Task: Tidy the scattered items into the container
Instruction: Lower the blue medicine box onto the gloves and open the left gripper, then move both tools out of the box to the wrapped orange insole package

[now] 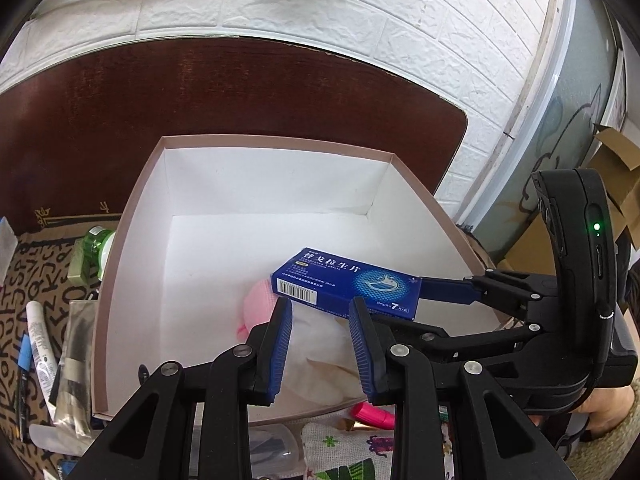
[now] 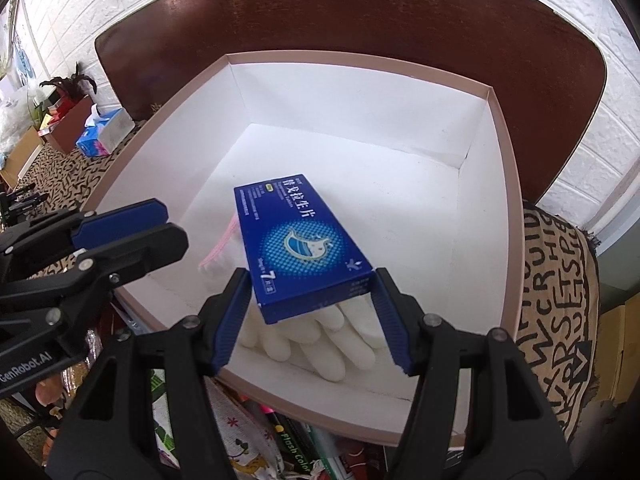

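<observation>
A pink-rimmed white box stands on the table. My right gripper is shut on a blue medicine carton by its near end and holds it tilted over the box interior. The carton also shows in the left wrist view, with the right gripper reaching in from the right. White gloves and a pink cloth item lie in the box beneath it. My left gripper is open and empty above the box's near edge.
Left of the box lie a green bottle, a white tube and a pen. A pink marker and a patterned pouch lie in front. A tissue box stands far left.
</observation>
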The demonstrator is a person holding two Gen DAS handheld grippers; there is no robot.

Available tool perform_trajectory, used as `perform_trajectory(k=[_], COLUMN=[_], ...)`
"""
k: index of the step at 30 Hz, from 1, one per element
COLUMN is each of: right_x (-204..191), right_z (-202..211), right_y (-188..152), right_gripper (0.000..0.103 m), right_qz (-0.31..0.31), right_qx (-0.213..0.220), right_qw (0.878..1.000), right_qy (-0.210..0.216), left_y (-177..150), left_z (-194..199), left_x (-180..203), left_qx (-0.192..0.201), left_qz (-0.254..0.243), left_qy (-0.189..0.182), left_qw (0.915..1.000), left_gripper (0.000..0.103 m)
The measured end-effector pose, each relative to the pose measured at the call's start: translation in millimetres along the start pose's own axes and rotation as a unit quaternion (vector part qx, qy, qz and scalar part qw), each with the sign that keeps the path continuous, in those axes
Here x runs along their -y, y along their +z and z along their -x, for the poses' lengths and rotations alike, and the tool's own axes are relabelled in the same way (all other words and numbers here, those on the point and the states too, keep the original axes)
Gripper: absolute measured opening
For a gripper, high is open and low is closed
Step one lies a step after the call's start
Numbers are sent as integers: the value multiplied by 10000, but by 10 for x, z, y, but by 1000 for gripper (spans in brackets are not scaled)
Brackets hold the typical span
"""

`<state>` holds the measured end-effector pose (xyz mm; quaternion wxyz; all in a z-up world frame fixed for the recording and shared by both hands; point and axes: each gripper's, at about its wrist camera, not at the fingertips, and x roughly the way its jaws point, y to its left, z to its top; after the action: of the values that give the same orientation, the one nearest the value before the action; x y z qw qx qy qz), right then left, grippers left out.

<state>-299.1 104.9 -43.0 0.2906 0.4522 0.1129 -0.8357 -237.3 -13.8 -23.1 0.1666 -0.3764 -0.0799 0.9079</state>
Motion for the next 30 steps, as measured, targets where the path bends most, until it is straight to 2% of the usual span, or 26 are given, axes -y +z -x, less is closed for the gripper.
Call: perform_trajectory(k=[3,6,17,19,21,24,27,30], right_x=[-22,-39,-43,-57,-71,-93,-133,-190], right_z=[3,12,61,69,81,142,231,333], right_y=[6,16,-7,-14,-22,-39,-55,-94], right_gripper=[65,74,74,74,74,74,75,76], right_qz=[31,57,-31,-6,14,15,53,157], right_qx=[5,48,122,128,140,220,339,425], right_qw=[10000,9999,9999,9999,9999,9997,9994,9990], right_qy=[-24,-99,-62,-75,-70,-40,-25,-27], left_y=[10,16,-4,-3,-2,3,-14,-50], left_z=[34,48,75,94,124,176,255,358], left_x=[2,5,8,-5,-19,-9,23,64], left_qx=[54,70,94,119,185,256,373,499], left_qz=[9,-13,-39,15,69,56,-40,-163], left_qy=[18,38,83,102,123,170,279,360], left_qw=[10000,10000,9999,9999,9997,9995,9989,9980], left_gripper=[30,30,33,48,53,56,67,72])
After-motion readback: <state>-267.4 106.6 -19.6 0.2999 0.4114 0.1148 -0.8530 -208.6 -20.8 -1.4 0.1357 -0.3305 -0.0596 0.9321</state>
